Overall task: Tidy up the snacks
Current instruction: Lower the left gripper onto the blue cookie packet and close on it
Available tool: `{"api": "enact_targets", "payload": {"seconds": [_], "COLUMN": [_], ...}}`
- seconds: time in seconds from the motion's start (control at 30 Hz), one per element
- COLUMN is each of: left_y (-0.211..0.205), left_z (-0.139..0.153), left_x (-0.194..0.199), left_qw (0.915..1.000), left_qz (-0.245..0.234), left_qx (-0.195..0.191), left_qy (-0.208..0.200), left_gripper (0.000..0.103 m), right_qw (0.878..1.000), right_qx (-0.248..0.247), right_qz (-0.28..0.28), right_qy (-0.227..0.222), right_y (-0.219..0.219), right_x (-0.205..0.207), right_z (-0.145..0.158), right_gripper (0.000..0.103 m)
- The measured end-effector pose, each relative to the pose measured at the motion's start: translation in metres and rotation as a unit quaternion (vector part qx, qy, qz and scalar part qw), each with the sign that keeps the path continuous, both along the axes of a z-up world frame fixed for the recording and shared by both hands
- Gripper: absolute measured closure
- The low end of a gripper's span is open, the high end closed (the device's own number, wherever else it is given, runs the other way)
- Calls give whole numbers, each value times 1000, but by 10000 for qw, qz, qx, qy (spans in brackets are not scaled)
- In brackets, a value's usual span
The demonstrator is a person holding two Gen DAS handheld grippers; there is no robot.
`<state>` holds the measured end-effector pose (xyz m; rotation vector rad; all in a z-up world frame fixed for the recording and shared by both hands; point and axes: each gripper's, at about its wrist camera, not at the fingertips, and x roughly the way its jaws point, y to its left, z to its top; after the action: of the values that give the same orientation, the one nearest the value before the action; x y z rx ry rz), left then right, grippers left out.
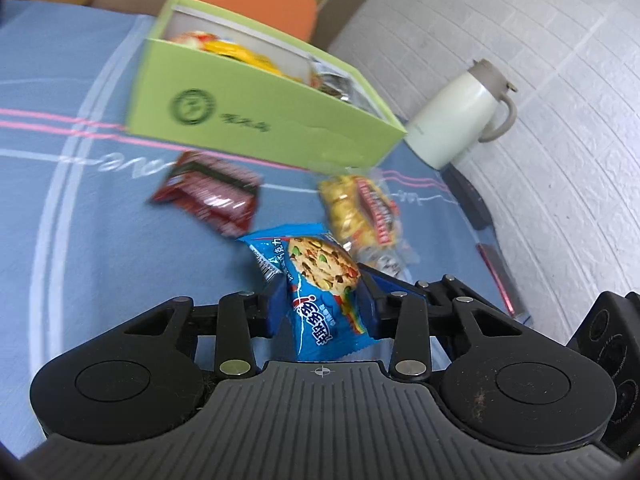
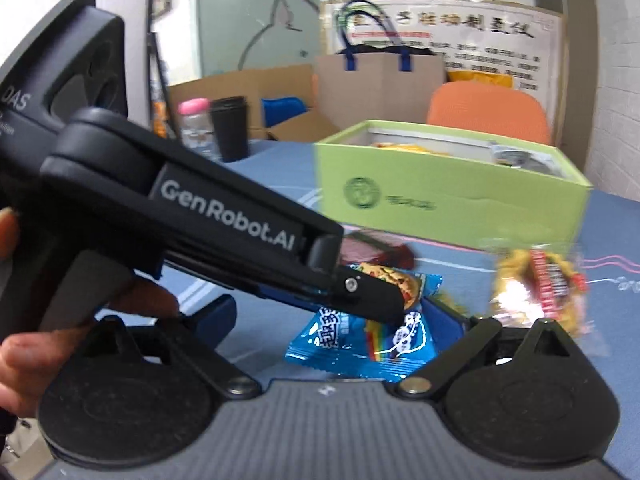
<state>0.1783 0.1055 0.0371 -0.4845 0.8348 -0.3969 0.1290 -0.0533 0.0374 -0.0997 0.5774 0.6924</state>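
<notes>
My left claw is clamped on the blue cookie packet, pads pinching it from both sides, the packet standing on edge above the blue tablecloth. From the right wrist view the same claw reaches in from the left, its tip over the packet. My right claw stands wide, nothing between its fingers that it grips; the packet lies in front of it. My hand shows on the left handle. Ahead, a red packet and a yellow snack bag lie on the cloth, apart from each other, just short of the green box. The box already has snacks in it, blurred, perhaps chips. A pale jug stands beside the box's corner.
</notes>
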Motion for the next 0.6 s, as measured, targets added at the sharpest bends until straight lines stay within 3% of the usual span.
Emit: {"api": "enact_targets", "payload": {"seconds": [0.2, 0.3, 0.33, 0.5, 0.6], "left_y": [24, 31, 33, 24, 17], "left_z": [-20, -19, -18, -16, -19], "left_x": [-19, -25, -25, -19, -14], "left_qw": [9992, 9990, 9989, 9996, 9998], "left_qz": [320, 413, 428, 257, 159], "left_qx": [50, -75, -124, 14, 116], "left_qy": [228, 137, 109, 67, 105], "left_gripper": [80, 55, 53, 52, 57], "right_qw": [9997, 9996, 9996, 9992, 9990], "right_qx": [-200, -202, -131, -168, -241], "right_qz": [-36, -189, -219, -244, -261], "right_qy": [126, 93, 134, 266, 262], "right_y": [15, 8, 6, 16, 20], "right_x": [-14, -18, -18, -10, -6], "right_z": [-14, -11, -12, -21, -24], "right_gripper": [5, 3, 3, 2, 2]}}
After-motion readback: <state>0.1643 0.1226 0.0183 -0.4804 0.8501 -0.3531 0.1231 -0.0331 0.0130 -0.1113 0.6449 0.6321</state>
